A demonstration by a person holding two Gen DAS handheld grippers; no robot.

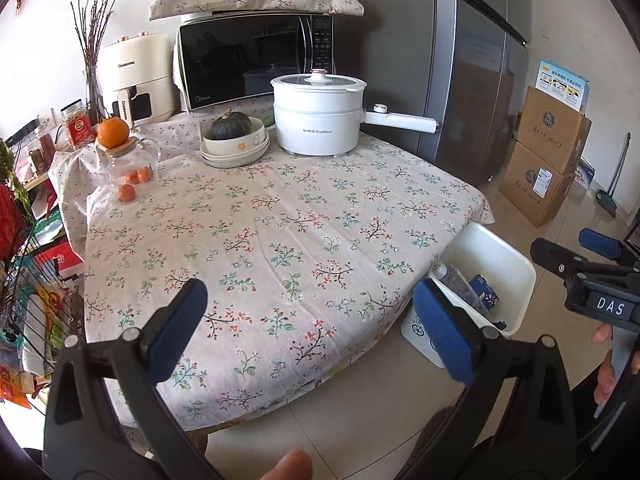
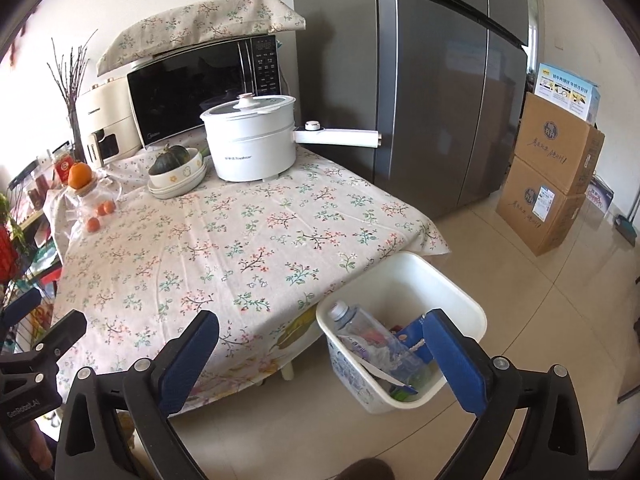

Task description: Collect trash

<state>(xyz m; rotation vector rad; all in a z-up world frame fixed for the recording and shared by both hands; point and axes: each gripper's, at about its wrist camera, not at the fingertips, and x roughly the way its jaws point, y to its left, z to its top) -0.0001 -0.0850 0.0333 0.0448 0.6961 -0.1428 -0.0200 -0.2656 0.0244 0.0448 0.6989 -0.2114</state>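
A white trash bin (image 2: 460,296) stands on the floor at the table's right corner; it also shows in the left wrist view (image 1: 516,264). In it lie a clear plastic bottle (image 2: 368,332), a blue carton (image 2: 414,330) and other scraps. My left gripper (image 1: 316,332) is open and empty, above the table's front edge. My right gripper (image 2: 324,360) is open and empty, above the table corner and the bin. The right gripper also shows at the right of the left wrist view (image 1: 592,260).
The table (image 1: 280,232) has a floral cloth. At its back stand a white electric pot (image 1: 320,116), stacked bowls with a squash (image 1: 234,136), a glass jar with oranges (image 1: 128,156), a microwave (image 1: 256,60) and an air fryer (image 1: 136,80). A fridge (image 2: 440,80) and cardboard boxes (image 2: 552,176) stand right; a wire rack (image 1: 24,280) left.
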